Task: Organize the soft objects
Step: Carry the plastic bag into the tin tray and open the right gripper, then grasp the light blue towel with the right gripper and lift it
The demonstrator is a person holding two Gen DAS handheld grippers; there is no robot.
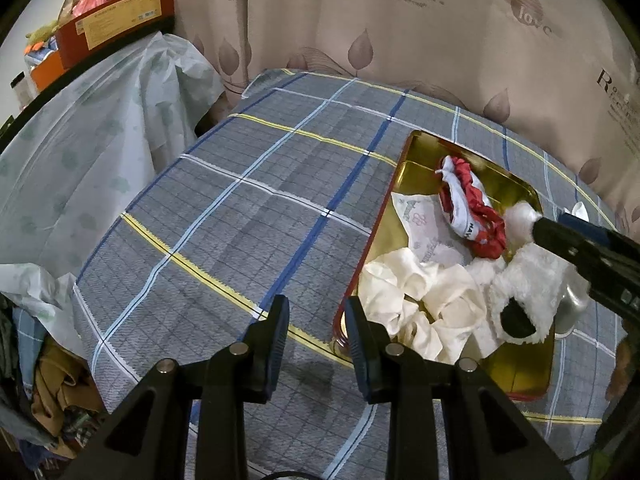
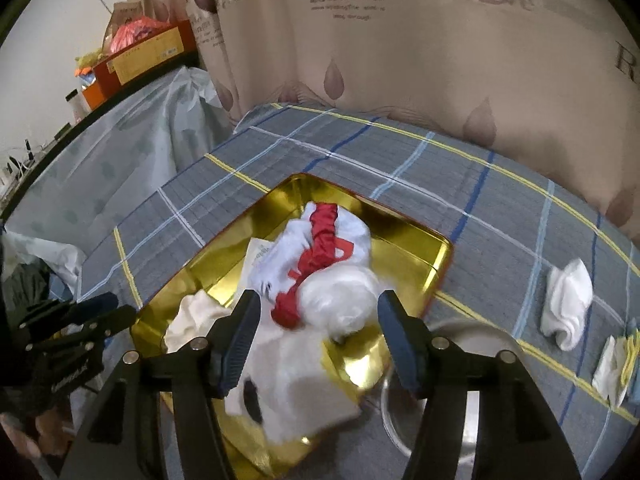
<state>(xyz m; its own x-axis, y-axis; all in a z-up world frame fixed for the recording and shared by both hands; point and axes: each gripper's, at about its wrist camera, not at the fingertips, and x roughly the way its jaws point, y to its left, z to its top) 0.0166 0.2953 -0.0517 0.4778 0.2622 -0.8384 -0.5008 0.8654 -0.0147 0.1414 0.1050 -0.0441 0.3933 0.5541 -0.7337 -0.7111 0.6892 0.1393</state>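
Note:
A gold tin tray lies on the plaid bed cover. It holds a red-and-white sock bundle, a white satin scrunchie, a printed white packet and a white fluffy plush with a black patch. My left gripper is open and empty over the cover, just left of the tray's near corner. My right gripper is open above the plush and a white pom-pom. It also shows in the left wrist view.
A rolled white sock and folded cloths lie on the plaid cover right of the tray. A metal bowl sits at the tray's near right corner. A curtain hangs behind; a draped table with boxes stands left.

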